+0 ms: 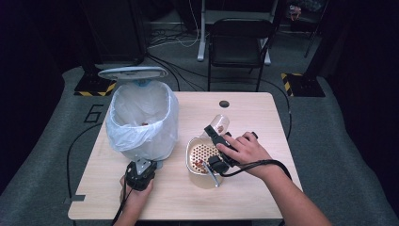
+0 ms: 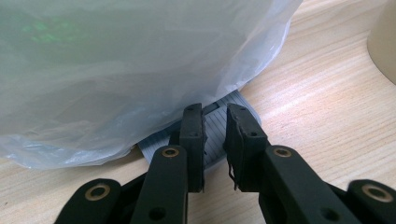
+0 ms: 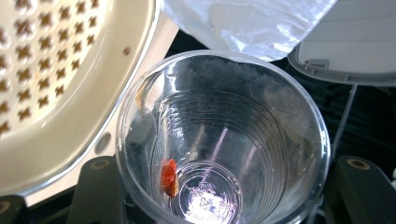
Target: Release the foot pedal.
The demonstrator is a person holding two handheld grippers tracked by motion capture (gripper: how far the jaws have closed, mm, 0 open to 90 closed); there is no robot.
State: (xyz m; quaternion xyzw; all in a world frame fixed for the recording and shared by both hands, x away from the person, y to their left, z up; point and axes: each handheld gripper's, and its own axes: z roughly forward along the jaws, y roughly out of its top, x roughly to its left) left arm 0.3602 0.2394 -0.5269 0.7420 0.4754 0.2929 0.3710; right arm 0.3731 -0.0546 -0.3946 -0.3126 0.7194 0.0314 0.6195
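With your right gripper grasping the clear cup tipped just beside the colander, and left gripper clenched on the bin's pedal, next empty the last red scrap into that colander.

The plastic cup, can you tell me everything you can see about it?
The plastic cup is clear and see-through, with ridged rings down its walls and a round bottom. The right gripper holds it tipped on its side above the table, its mouth pointing toward the trash bin, right beside the cream strainer bowl. It is nearly empty: one small red-orange scrap sticks near the bottom, and a pale smear clings near the rim. The black jaws press on both sides.
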